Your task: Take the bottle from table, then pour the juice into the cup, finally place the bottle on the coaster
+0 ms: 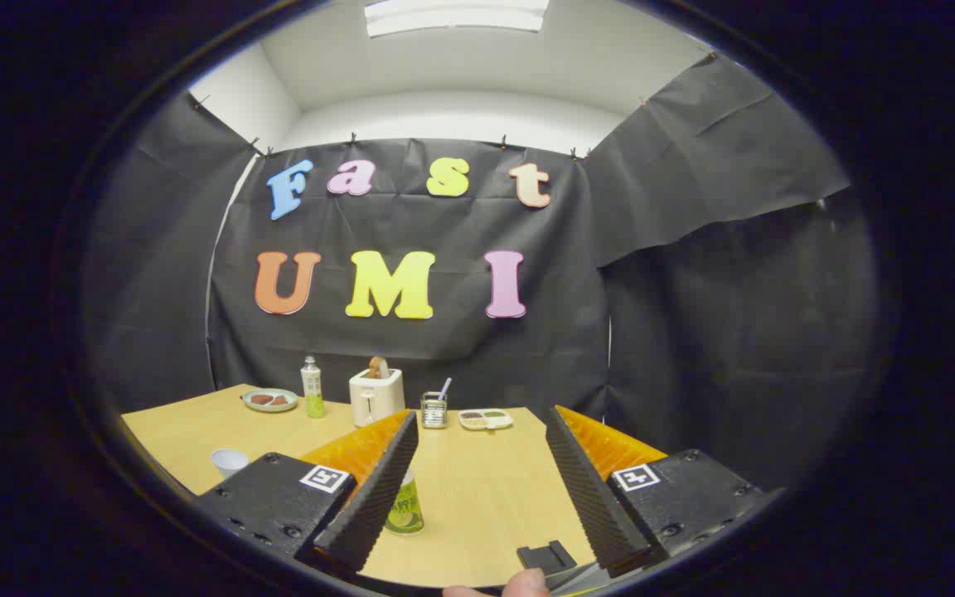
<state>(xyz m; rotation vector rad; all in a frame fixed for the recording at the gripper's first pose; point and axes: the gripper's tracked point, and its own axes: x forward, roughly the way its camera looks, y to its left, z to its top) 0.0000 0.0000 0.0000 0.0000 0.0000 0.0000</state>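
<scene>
Two bottles, one cup, fingers spread wide.

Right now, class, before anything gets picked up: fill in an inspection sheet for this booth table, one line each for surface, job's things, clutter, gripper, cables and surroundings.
Surface: light wooden table, flat, no spills seen.
Job's things: green juice bottle upright just ahead of the gripper, partly behind one finger; white cup off to the side near the table's edge; dark coaster at the near edge.
Clutter: along the far edge, a plate of food, a second bottle, a toaster, a small jar with a straw, a divided dish.
Gripper: gripper open, holding nothing.
Cables: nothing seen.
Surroundings: black cloth wall, ceiling light, a fingertip at the near edge.
</scene>
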